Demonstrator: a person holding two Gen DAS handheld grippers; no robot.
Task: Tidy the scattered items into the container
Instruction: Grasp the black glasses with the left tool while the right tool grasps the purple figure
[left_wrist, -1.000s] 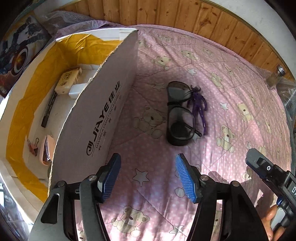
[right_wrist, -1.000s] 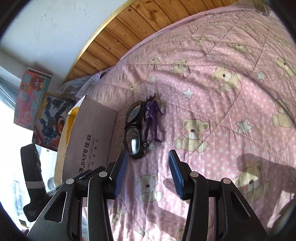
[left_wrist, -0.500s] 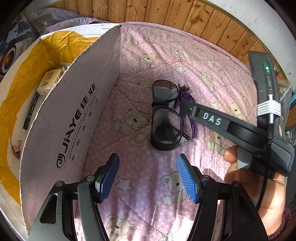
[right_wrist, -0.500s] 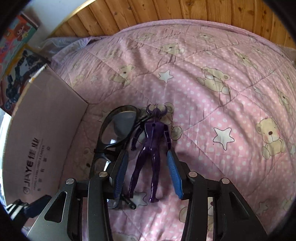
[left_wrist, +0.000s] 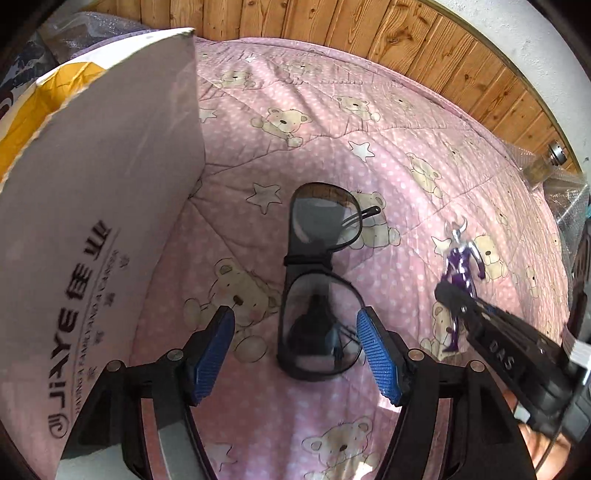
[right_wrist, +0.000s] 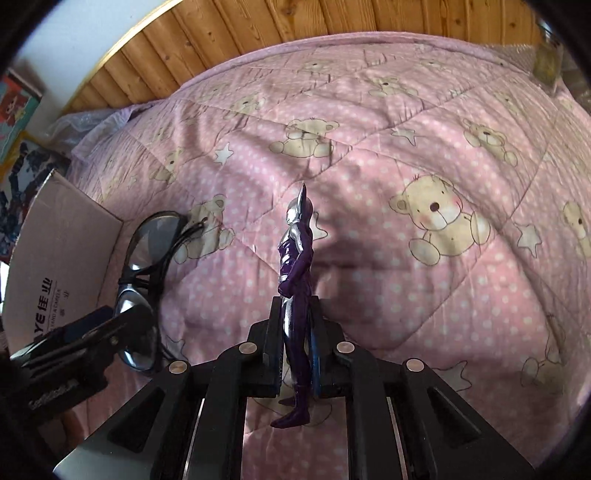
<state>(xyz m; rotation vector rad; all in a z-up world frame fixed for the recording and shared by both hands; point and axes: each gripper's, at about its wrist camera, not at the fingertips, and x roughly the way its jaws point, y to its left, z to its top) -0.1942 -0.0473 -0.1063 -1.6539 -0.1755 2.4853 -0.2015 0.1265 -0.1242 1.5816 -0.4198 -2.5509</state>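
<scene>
At the left of the left wrist view stands the cardboard box (left_wrist: 99, 206), its yellow lining showing in the upper left corner. Lower centre, the left hand-held gripper (left_wrist: 295, 354) is spread wide, its blue pads flanking the near lens of the black sunglasses (left_wrist: 319, 284), which lie on the pink teddy-bear quilt (left_wrist: 388, 147). At the right, the right hand-held gripper (right_wrist: 295, 354) pinches the purple toy figure (right_wrist: 295, 295) by its legs, above the quilt.

Purple-silver figure (right_wrist: 295, 295) clamped at the legs, lifted off the bed. Black glasses (left_wrist: 319, 284) folded, flat on quilt, beside upright cardboard box (left_wrist: 92, 221).
</scene>
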